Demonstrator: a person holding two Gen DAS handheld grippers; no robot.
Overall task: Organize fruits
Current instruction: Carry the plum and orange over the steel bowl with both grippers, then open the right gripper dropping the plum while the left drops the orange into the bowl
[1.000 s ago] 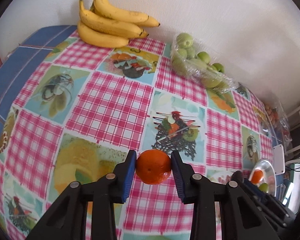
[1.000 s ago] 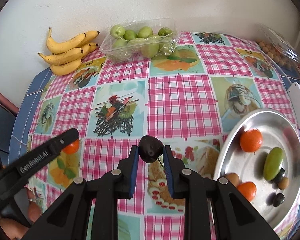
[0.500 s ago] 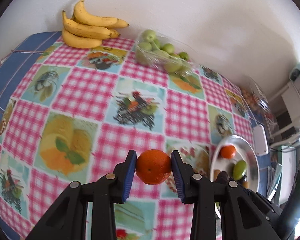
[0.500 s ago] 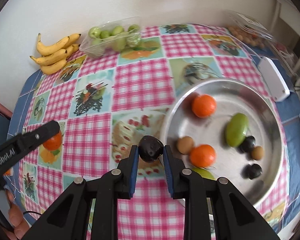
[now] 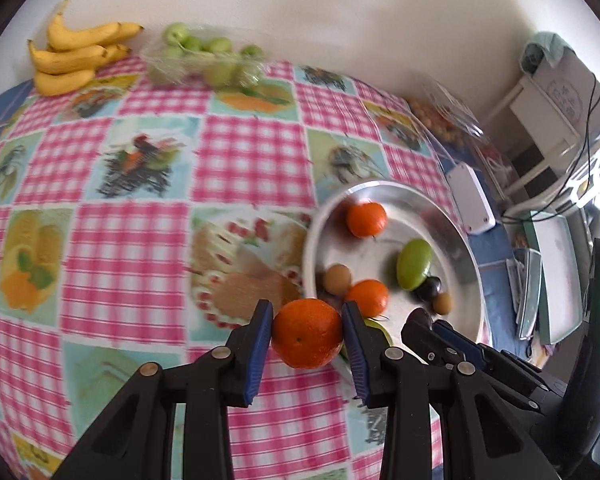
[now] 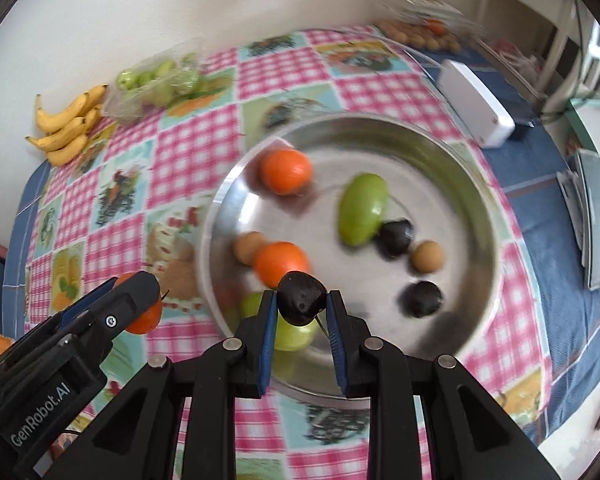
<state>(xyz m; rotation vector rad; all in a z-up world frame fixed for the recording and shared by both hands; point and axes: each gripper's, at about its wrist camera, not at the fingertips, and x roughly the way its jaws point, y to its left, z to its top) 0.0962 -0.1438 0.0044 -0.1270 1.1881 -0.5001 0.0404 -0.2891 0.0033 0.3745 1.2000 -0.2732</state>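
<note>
I have brought both loads over to the steel tray (image 6: 488, 184): right gripper (image 6: 302, 307) pinching a dark plum (image 6: 302, 296) above its 6 o'clock rim, left gripper (image 5: 307, 334) clamping an orange (image 5: 307, 332) near 8 o'clock, so both drops are due.

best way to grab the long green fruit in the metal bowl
Come from above and close across the narrow middle of the long green fruit. It lies flat in the metal bowl with its long axis tilted, so turn the fingers across that axis. A dark plum touches its lower end; the upper half is freer, so grip slightly toward it.
</note>
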